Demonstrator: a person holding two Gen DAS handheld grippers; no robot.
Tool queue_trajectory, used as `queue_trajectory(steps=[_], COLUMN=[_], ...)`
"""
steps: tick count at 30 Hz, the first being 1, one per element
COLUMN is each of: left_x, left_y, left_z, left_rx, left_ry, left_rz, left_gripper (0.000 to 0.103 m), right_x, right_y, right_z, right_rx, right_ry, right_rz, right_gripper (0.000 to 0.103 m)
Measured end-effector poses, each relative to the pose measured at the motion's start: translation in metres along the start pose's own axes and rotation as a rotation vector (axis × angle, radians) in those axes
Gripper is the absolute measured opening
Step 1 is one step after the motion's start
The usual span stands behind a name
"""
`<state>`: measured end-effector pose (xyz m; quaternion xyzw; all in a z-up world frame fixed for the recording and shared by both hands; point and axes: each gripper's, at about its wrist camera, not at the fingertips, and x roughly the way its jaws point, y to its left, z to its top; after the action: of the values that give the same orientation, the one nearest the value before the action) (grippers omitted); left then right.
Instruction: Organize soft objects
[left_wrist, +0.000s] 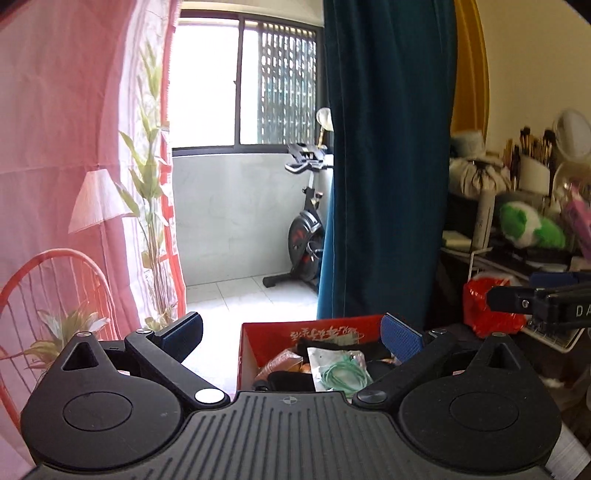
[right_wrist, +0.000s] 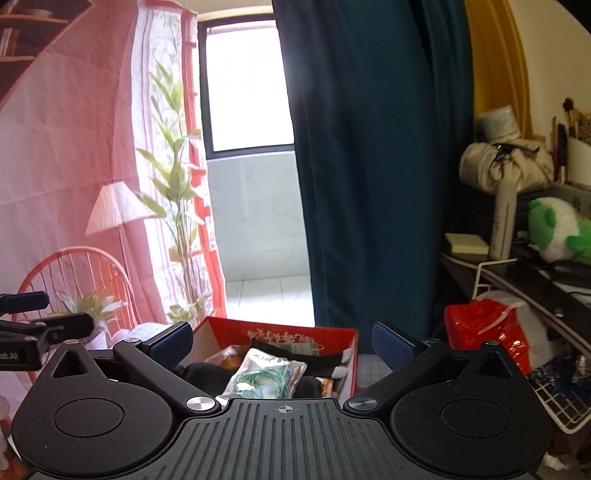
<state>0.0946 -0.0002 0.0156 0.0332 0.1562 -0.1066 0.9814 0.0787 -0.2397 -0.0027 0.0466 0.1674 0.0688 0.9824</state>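
Both your left claw (left_wrist: 291, 334) and right claw (right_wrist: 282, 341) hang spread and empty over the red box (right_wrist: 343, 339) at 12 o'clock, which holds mixed soft things.

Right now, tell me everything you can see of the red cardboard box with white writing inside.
The red cardboard box sits open-topped, low ahead of both open grippers, before the dark teal curtain. Its inner back wall carries white brush-style lettering. Inside lie a clear plastic packet of coiled green cord, black fabric pieces and an orange-brown wrapper. Neither gripper touches it.
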Motion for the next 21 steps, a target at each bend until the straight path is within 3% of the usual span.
queue_trajectory(steps=[10,21], left_x=[-0.045,-0.046], left_y=[0.000,0.003], left_z=[0.006,0.002], left_rx=[-0.029,-0.034], left_ry=[-0.075,-0.047], left_rz=[0.109,0.138], left_gripper=[0.103,0.103], right_x=[-0.039,-0.041], right_y=[0.006,0.010], right_z=[0.005,-0.001], right_rx=[0.049,0.042], right_ry=[-0.055,-0.040], right_rz=[0.011,-0.003], right_gripper=[0.103,0.103])
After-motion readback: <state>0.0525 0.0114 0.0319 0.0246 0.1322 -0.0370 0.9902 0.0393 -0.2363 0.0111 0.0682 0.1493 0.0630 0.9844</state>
